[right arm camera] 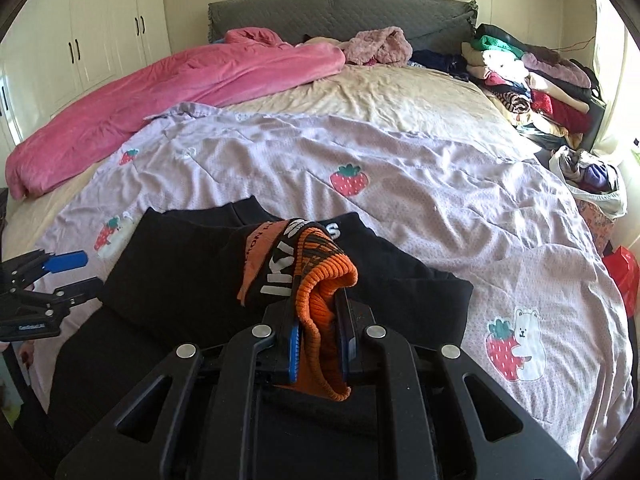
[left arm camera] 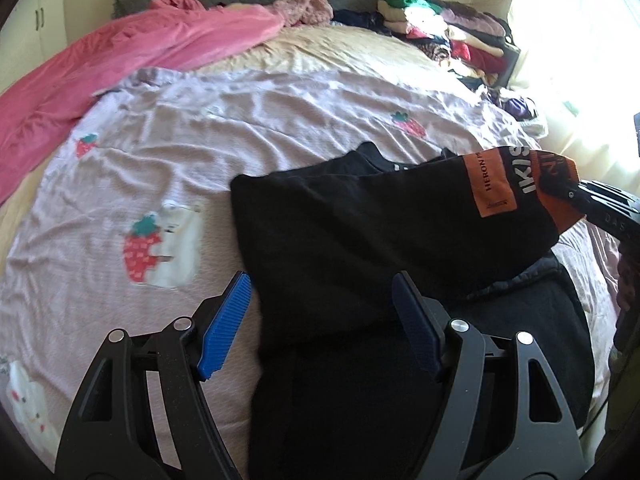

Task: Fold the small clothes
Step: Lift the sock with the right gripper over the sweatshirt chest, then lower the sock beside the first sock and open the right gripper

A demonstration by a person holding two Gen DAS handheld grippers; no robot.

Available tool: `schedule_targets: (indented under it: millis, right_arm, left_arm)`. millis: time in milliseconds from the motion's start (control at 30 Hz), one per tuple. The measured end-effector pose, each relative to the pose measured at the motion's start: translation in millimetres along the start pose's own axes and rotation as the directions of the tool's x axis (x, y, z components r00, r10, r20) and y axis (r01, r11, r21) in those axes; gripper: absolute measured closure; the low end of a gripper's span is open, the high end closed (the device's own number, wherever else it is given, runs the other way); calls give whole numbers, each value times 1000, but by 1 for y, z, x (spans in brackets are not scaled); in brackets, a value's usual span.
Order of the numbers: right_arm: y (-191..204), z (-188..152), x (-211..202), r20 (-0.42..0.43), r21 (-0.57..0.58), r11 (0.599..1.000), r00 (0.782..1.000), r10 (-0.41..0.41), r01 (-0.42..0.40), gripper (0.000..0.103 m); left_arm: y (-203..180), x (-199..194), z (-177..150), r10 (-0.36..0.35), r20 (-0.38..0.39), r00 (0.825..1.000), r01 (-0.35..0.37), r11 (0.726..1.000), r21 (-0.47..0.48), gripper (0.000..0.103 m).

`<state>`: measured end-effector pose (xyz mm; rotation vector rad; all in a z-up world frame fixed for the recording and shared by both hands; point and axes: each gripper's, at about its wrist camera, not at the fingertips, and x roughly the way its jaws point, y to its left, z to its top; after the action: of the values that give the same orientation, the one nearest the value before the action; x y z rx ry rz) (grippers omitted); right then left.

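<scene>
A small black garment [left arm camera: 360,240] with an orange label and an orange ribbed cuff lies on the lilac strawberry-print sheet [left arm camera: 240,128]. My right gripper [right arm camera: 320,332] is shut on the orange cuff [right arm camera: 324,292] and holds that end lifted and doubled over the garment's body [right arm camera: 180,272]. It shows at the right edge of the left wrist view [left arm camera: 592,200]. My left gripper [left arm camera: 320,320] is open, its blue pads [left arm camera: 224,324] on either side of the garment's near left edge. It also shows at the left of the right wrist view [right arm camera: 68,272].
A pink blanket [right arm camera: 160,92] lies along the bed's far left. A heap of folded clothes [right arm camera: 532,76] sits at the far right by the grey headboard [right arm camera: 340,12]. A white bag of clothes [right arm camera: 592,180] and a red object [right arm camera: 620,276] are at the right edge.
</scene>
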<state>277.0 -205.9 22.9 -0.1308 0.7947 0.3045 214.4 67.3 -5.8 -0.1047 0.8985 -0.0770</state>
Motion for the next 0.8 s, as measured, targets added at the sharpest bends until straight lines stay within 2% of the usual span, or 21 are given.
schedule_targets:
  millis: [300, 400, 567, 667, 733, 800]
  right_arm:
    - [-9, -12, 9, -25, -24, 998, 998, -55, 54, 88]
    - [-12, -17, 16, -38, -30, 995, 995, -95, 94, 78]
    - [-37, -29, 19, -51, 71, 985, 986, -157, 160, 70]
    - [-41, -33, 17, -41, 113, 982, 988, -146, 150, 67]
    - [-33, -34, 18, -40, 103, 988, 993, -110, 114, 62]
    - [-19, -33, 25, -44, 82, 995, 997, -56, 59, 61]
  left_arm:
    - [-21, 41, 8, -33, -56, 998, 35, 999, 28, 38]
    - [-18, 58, 5, -19, -115, 993, 22, 1000, 23, 38]
    - [-19, 62, -1, -14, -114, 993, 18, 999, 36, 38]
    - [-19, 60, -1, -18, -111, 994, 23, 999, 43, 38]
    - [-18, 61, -2, -23, -109, 994, 28, 999, 44, 38]
    - [-18, 61, -3, -27, -108, 994, 32, 999, 41, 38]
